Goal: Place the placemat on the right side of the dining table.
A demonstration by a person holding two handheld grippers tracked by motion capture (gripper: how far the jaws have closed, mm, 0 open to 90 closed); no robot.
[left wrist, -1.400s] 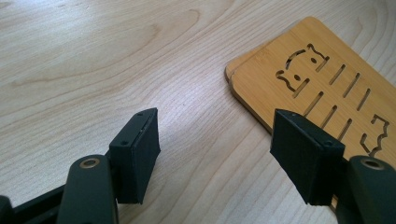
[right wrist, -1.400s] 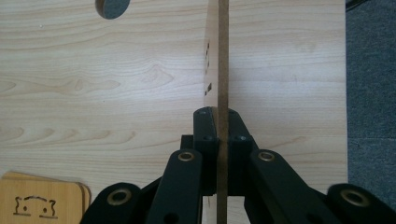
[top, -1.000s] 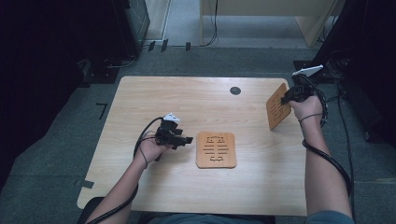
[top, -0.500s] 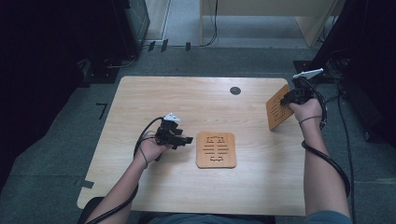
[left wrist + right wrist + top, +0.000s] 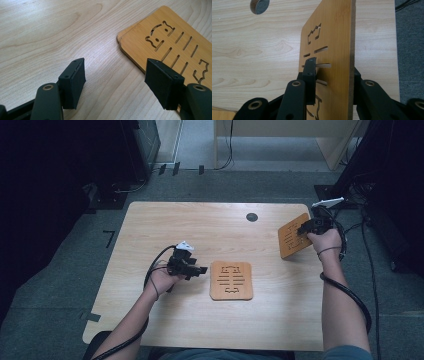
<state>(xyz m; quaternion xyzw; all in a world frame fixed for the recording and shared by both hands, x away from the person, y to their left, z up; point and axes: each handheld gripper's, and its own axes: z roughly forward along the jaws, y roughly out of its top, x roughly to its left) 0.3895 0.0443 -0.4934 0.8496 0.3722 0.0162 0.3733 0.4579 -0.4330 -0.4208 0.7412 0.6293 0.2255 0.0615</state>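
- My right gripper (image 5: 303,228) is clamped on a raised wooden board (image 5: 292,235), one jaw on each face, at the right of the high frame.
- That board (image 5: 332,50) is thin orange-brown bamboo with rounded corners, cut through with short slots and animal-shaped outlines; it stands on edge, tilted, over the table (image 5: 200,230).
- In my right gripper view it rises from bottom centre to the top of the frame.
- My left gripper (image 5: 196,269) rests left of centre, jaws wide apart and holding nothing.
- A second, matching board (image 5: 231,280) lies flat just right of it; in my left gripper view this board (image 5: 172,40) fills the upper right.
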